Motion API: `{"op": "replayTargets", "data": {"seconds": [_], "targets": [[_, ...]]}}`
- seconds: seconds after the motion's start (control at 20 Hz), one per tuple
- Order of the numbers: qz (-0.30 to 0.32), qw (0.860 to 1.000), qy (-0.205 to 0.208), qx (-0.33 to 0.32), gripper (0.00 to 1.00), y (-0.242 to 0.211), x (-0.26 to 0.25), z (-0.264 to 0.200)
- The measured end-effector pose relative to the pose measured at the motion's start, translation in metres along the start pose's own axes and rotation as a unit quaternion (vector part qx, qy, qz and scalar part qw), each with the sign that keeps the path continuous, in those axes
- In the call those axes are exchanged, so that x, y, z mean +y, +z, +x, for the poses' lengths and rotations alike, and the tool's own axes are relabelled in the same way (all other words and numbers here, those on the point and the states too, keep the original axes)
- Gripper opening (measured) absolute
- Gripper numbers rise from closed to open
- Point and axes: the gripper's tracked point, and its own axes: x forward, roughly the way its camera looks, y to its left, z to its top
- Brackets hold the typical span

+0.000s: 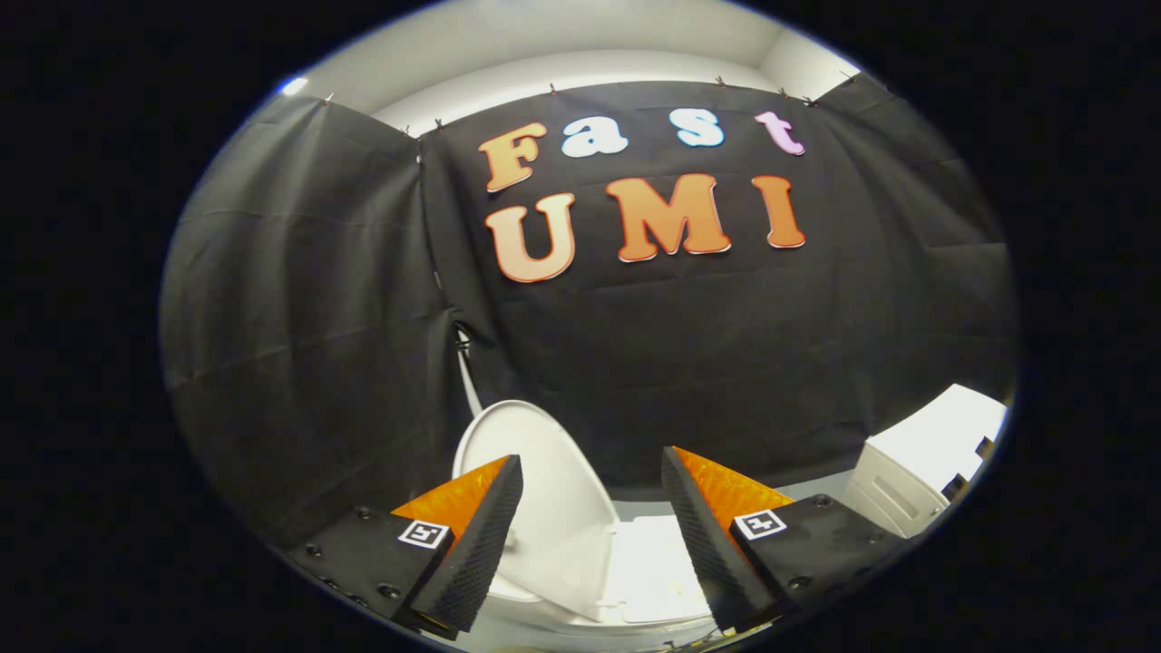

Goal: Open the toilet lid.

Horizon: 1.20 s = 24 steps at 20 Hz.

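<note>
So toilet lid [531, 472] looks already up, leaning twd the booth wall. Gripper [591, 535] fingers spread wide, holding nothing. Prob just back away w/o bumping it.

- Your toilet lid [535, 490], standing raised between and just beyond the spread fingers of the gripper [591, 481], looks like smooth, glossy hard plastic.
- The toilet [653, 567] beneath it has a bright, polished sheen, like glazed ceramic or plastic; you cannot tell which.
- The inner faces of your fingers [476, 553] carry a rough, dotted, matt texture and touch nothing.
- The booth wall [299, 299] is matt woven cloth, softly creased.
- The cabinet [916, 472] to your right looks smooth, painted or plastic.
</note>
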Motion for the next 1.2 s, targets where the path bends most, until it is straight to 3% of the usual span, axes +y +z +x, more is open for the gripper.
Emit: {"op": "replayTargets", "data": {"seconds": [0.55, 1.2], "targets": [[0.006, 0.995, -0.101, -0.001, 0.98, 0.005, -0.129, -0.022], [0.008, 0.993, -0.121, -0.001, 0.98, 0.011, -0.199, -0.026]]}}
